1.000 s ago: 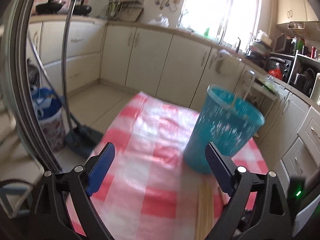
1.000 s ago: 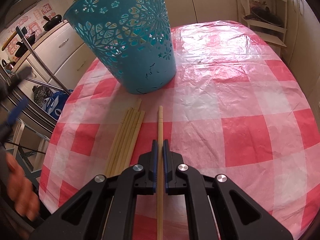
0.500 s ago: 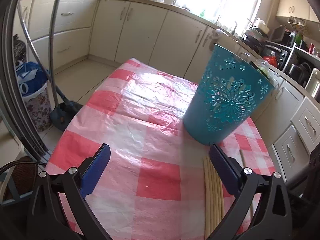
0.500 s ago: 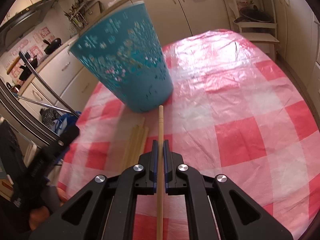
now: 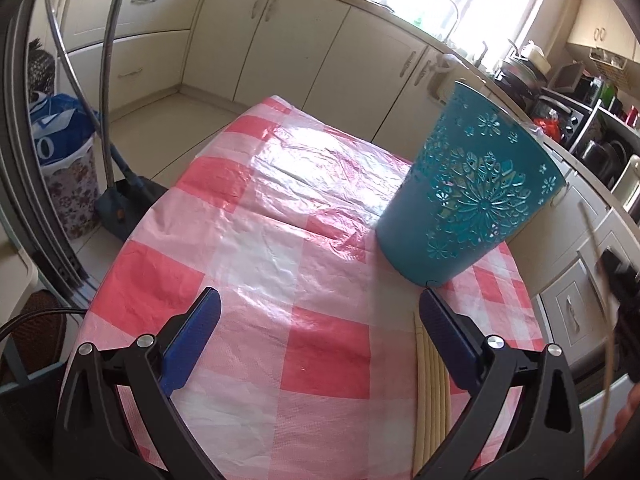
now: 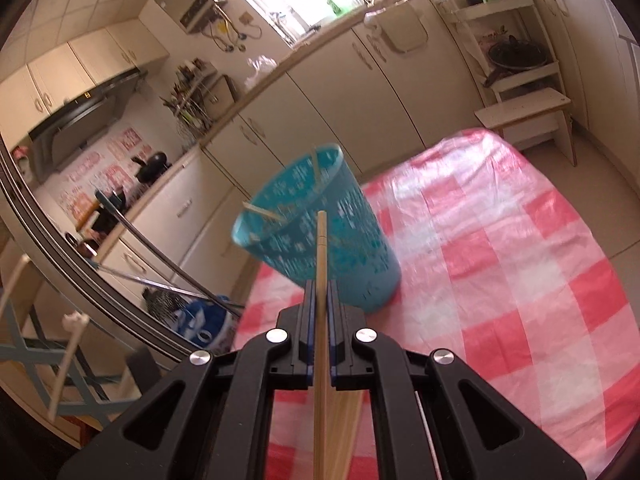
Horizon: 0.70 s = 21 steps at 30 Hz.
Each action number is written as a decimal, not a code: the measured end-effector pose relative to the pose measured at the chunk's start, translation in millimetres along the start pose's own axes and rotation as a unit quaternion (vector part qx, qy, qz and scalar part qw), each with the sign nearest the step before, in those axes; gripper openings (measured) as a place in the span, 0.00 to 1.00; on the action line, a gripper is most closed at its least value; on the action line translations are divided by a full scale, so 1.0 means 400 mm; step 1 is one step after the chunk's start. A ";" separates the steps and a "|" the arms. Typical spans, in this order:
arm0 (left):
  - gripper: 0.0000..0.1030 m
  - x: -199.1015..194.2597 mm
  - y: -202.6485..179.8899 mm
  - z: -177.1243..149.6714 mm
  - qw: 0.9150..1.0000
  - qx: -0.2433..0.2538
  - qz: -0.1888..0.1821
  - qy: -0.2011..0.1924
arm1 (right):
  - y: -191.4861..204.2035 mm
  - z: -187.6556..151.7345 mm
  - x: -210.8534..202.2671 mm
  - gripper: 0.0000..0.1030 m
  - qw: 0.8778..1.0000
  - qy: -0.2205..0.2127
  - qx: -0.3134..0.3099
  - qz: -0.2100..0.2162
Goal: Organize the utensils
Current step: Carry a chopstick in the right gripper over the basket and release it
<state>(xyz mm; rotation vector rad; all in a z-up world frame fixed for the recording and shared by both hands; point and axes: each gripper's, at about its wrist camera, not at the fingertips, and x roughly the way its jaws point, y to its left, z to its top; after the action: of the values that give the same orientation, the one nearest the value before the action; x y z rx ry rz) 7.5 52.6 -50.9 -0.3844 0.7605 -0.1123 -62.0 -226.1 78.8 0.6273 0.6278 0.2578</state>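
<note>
While the right gripper (image 6: 319,300) was clamped tight on one chopstick (image 6: 321,240), the job looked only partly done. Its jaws pinched the stick w/ the tip pointing up toward the teal basket (image 6: 320,236), which stood upright on the red-and-white checked tablecloth (image 6: 500,264). That stick was clear of the table, aimed at the basket's mouth but not yet inside, as far as the blurred right wrist view showed. At least two sticks (image 6: 264,213) already leaned inside the basket against its rim, so some had gone in.

Left gripper (image 5: 320,312) was spread about as wide as it goes, nothing btwn its blue pads, hanging over the cloth just short of the basket (image 5: 472,196). Its jaws had just been opening wider, w/ nothing in them. A bundle of chopsticks (image 5: 430,384) lay flat on the cloth beside and partly under its right finger, near the basket's base; exact count couldn't be told.

Judging from this: a few in, one in hand, and the bundle left to pick up and drop in.
</note>
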 end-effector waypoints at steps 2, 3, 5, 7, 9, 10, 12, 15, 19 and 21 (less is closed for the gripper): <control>0.93 -0.001 -0.002 -0.001 1.000 0.002 0.001 -0.002 | 0.021 0.043 -0.006 0.06 1.000 -0.019 -0.004 0.013; 0.93 -0.002 -0.005 0.000 1.000 0.004 0.002 -0.003 | 0.032 0.068 -0.003 0.06 0.999 -0.029 -0.005 0.019; 0.93 -0.002 -0.016 -0.001 1.000 0.016 0.005 -0.003 | 0.056 0.117 0.007 0.06 0.998 -0.053 -0.006 0.031; 0.93 -0.001 -0.028 -0.003 1.000 0.029 0.008 -0.002 | 0.082 0.167 0.018 0.06 0.996 -0.083 -0.007 0.042; 0.93 0.001 -0.036 -0.005 0.999 0.038 0.008 -0.001 | 0.117 0.217 0.037 0.06 0.991 -0.124 -0.015 0.046; 0.93 0.002 -0.040 -0.005 0.999 0.041 0.008 0.000 | 0.131 0.238 0.048 0.06 0.989 -0.141 -0.020 0.043; 0.93 0.002 -0.039 -0.006 0.999 0.042 0.008 0.001 | 0.154 0.279 0.086 0.06 0.984 -0.171 -0.026 0.031; 0.93 0.002 -0.035 -0.005 0.999 0.038 0.005 0.002 | 0.163 0.312 0.140 0.06 0.981 -0.191 -0.032 0.001; 0.93 0.003 -0.031 -0.004 0.999 0.035 0.004 0.003 | 0.141 0.312 0.212 0.06 0.983 -0.173 -0.039 -0.039; 0.93 0.003 -0.031 -0.004 0.999 0.035 0.003 0.003 | 0.124 0.298 0.234 0.06 0.985 -0.155 -0.045 -0.052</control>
<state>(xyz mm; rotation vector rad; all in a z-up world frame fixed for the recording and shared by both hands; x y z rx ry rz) 7.7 40.3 -47.9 -0.3146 0.7608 -0.1335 83.0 -204.7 141.4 0.5323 0.3455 0.0859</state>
